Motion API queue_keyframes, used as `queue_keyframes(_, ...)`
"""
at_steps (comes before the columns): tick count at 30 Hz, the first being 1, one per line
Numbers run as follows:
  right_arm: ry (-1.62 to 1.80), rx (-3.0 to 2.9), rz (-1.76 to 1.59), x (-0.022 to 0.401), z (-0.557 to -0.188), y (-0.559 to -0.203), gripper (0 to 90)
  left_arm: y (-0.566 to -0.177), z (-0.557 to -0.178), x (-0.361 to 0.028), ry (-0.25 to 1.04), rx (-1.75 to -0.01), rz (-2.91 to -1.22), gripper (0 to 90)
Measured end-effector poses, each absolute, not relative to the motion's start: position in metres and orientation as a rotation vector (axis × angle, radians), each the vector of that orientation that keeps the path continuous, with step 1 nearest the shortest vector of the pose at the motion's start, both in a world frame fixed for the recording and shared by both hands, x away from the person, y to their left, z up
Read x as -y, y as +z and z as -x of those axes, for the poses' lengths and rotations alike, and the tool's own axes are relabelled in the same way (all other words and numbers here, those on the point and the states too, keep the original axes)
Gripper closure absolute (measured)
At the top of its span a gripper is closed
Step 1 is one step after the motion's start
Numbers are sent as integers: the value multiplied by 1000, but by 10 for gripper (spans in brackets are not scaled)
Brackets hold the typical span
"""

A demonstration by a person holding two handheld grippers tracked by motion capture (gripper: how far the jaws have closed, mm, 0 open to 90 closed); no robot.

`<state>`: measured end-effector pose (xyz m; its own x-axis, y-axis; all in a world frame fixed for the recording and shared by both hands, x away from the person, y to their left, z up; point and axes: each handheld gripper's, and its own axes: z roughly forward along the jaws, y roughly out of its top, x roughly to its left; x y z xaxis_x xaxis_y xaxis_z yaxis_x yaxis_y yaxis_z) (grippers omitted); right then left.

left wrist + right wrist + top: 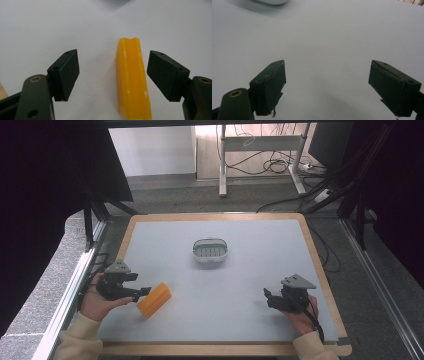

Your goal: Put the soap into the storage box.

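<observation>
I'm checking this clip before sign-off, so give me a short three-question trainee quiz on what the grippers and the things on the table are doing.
1. True or false: the left gripper is shut on the yellow block.
2. Which thing lies farthest from the person on the grey mat?
A. white slotted dish
B. yellow block
C. right gripper
3. Fill in: the right gripper's jaws have ____ between them but bare mat.

Key
1. False: its jaws stand open on both sides of the block, apart from it.
2. A
3. nothing
</observation>
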<state>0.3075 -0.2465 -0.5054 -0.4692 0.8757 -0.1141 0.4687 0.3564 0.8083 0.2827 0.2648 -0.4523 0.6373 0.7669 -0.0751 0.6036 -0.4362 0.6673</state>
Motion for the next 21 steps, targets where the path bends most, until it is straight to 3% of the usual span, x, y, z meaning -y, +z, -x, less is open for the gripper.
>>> queue_keyframes(21,963,-2085,-1148,246,-307,-505,155,-471,-285,-238,286,-1078,-2299,276)
